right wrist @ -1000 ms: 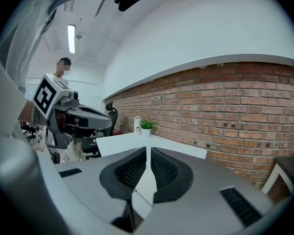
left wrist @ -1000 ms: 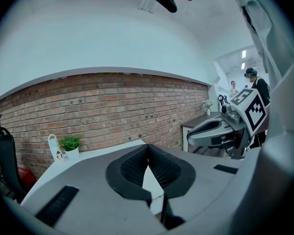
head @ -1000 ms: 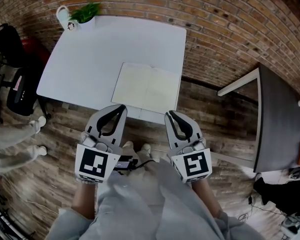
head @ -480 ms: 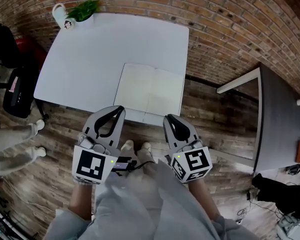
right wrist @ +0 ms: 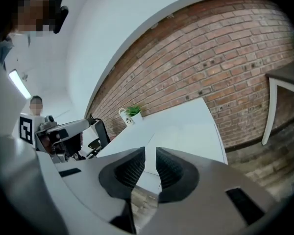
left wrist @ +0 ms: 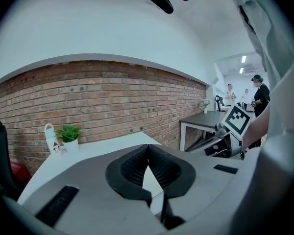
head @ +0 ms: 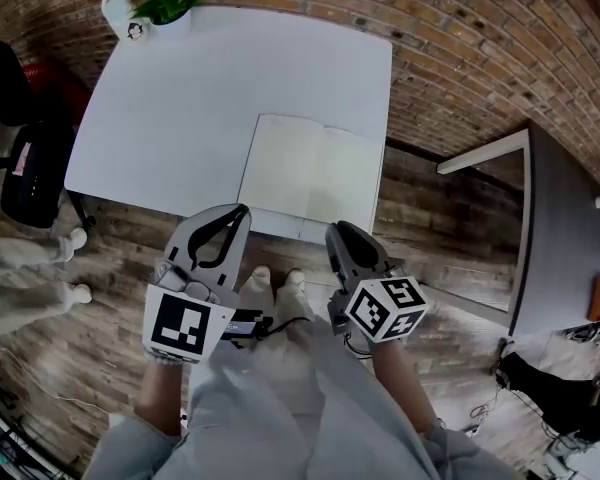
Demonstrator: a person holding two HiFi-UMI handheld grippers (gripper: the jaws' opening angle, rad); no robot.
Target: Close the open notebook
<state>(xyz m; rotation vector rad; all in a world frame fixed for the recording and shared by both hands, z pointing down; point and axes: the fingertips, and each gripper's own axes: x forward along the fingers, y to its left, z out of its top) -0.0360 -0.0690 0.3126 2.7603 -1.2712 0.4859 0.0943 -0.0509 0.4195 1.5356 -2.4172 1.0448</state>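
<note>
The open notebook (head: 312,176) lies flat with blank cream pages near the front right edge of the white table (head: 200,98). Both grippers hover over the floor just short of that edge. My left gripper (head: 242,211) points at the notebook's near left corner; its jaws meet at the tips (left wrist: 147,146) with nothing in them. My right gripper (head: 336,230) is below the notebook's near right corner, rolled so its marker cube (head: 387,308) tilts. A narrow gap shows between its jaws (right wrist: 150,153), and nothing is held.
A potted plant (head: 168,15) and a white mug (head: 120,18) stand at the table's far left corner. A brick wall runs behind. A dark table (head: 565,228) is to the right, an office chair (head: 30,168) and someone's legs (head: 25,268) to the left.
Both grippers have come nearer the table's front edge. The right gripper has rolled, turning its marker cube askew, and dropped lower. The notebook lies as before.
</note>
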